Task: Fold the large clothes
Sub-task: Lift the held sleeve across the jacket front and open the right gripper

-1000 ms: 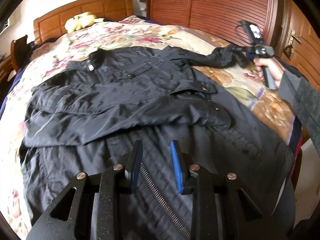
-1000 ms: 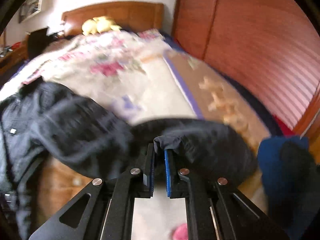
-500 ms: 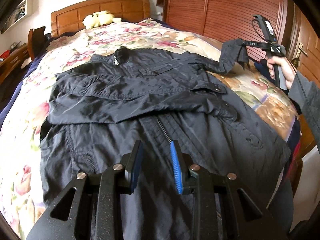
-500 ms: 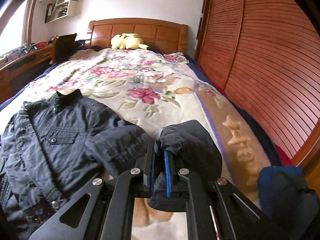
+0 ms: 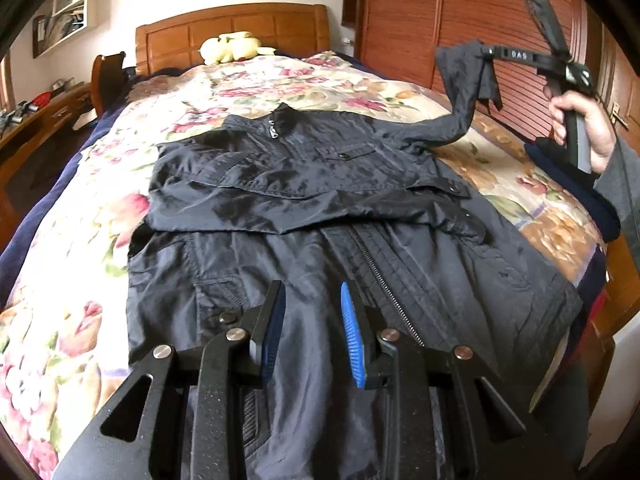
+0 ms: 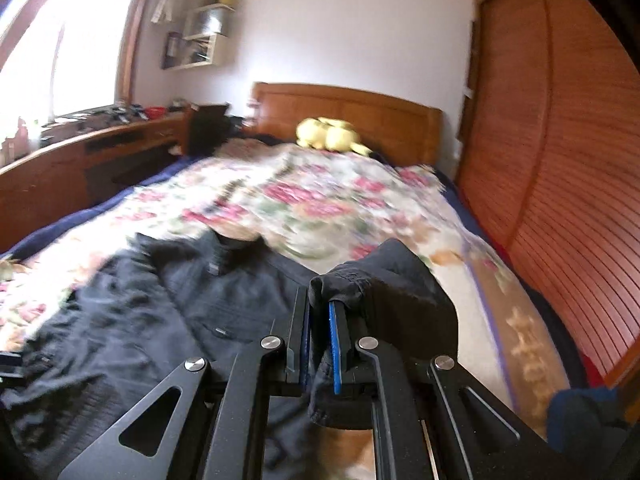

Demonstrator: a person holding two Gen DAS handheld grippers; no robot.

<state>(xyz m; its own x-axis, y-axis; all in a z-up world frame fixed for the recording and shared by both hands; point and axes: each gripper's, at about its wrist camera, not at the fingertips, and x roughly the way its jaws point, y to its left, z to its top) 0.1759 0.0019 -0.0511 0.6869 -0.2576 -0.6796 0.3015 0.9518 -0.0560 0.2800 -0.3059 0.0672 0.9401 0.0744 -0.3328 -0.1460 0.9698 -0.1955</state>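
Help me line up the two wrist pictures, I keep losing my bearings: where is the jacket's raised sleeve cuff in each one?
Left wrist view: the sleeve cuff is at upper right, lifted above the bed and pinched by the right gripper.
Right wrist view: the cuff sits low and centre, clamped in that gripper's jaws.
Shared landmark: the yellow plush toy by the headboard.

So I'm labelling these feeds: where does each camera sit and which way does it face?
Left wrist: on the left claw, facing up the bed over the jacket; the right hand shows.
Right wrist: on the right claw, shut on the sleeve cuff, facing the headboard.
Shared: jacket, yellow plush toy.
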